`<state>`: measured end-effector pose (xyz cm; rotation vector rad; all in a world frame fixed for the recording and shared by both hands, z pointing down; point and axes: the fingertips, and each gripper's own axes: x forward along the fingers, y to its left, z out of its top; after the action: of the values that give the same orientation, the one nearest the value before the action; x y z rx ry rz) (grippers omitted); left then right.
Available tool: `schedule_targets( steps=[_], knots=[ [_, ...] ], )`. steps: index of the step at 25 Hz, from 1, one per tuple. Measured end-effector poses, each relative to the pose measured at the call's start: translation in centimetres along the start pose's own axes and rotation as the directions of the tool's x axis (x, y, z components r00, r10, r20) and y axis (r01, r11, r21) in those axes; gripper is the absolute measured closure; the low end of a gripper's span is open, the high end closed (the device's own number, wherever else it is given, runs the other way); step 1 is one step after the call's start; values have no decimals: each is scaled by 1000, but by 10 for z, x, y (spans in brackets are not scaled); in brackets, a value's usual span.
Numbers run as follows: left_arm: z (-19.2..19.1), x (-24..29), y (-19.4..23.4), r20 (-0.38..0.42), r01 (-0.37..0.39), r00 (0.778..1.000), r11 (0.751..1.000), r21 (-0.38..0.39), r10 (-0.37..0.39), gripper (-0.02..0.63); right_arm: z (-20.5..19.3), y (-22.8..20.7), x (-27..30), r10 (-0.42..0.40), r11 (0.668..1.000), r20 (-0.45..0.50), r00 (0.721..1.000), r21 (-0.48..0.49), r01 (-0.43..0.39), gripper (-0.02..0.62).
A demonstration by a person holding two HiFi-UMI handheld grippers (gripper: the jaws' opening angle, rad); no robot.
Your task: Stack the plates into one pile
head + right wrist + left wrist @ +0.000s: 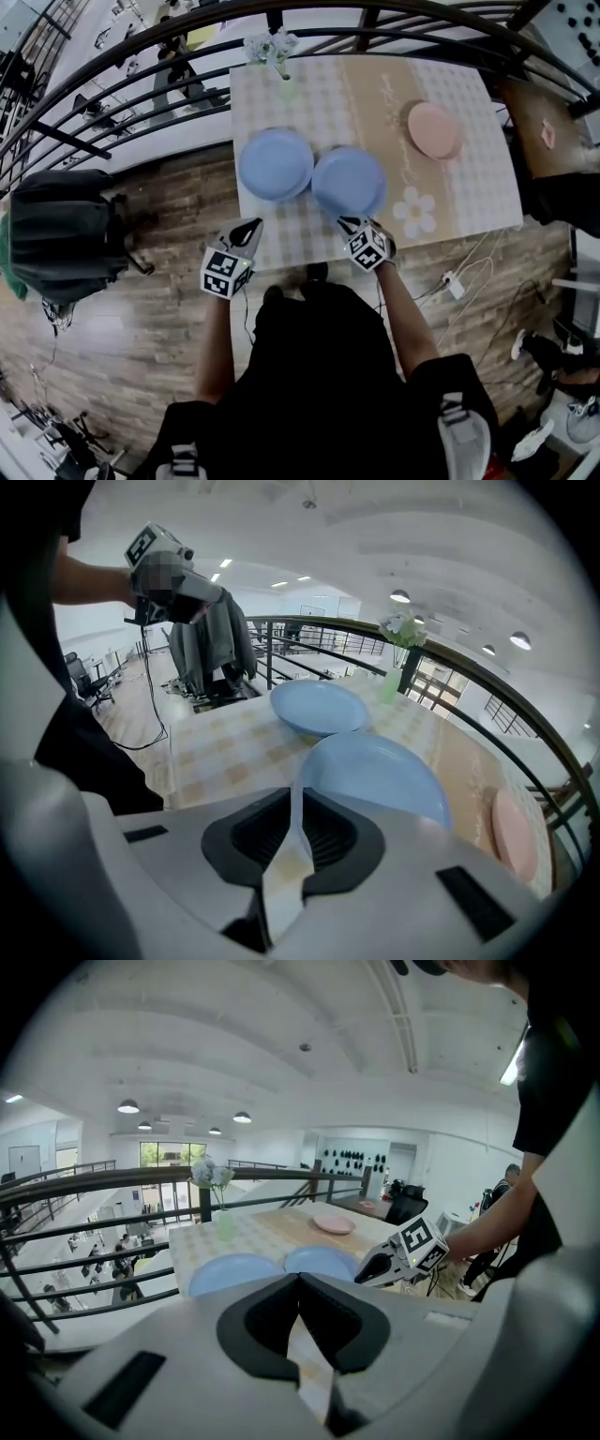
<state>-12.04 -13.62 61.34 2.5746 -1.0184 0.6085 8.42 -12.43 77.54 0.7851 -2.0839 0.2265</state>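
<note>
Two blue plates lie side by side on the checked table (469, 187), the left one (276, 163) and the right one (349, 181), their rims touching. A pink plate (432, 129) sits alone at the far right. My right gripper (349, 223) is at the near rim of the right blue plate (380, 775). Its jaws stand a narrow slit apart with that rim at their mouth, and I see no grip. My left gripper (251, 225) hovers over the table's near left edge, short of the left blue plate (232, 1272). Its tips meet with nothing between them.
A glass vase with white flowers (281, 70) stands at the table's far edge, against a black railing (141, 103) with a drop beyond. Dark clothing hangs over a stand (61, 225) at the left. A power strip and cables (455, 281) lie on the floor to the right.
</note>
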Motion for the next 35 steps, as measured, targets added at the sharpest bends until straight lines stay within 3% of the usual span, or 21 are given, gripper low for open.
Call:
schedule_targets(
  steps=[13,24,35],
  knots=[
    [-3,7,-5,-16,-60,998,998,-26,60,605,-30,5,39,111,988,-101,989,-92,-121,524],
    [-14,0,-9,-30,-95,995,994,-46,94,606,-40,2,62,112,985,-137,984,-117,-129,524],
    [-16,3,-19,-29,-82,996,996,-44,81,606,-40,1,65,77,984,-156,985,-146,-100,549]
  ],
)
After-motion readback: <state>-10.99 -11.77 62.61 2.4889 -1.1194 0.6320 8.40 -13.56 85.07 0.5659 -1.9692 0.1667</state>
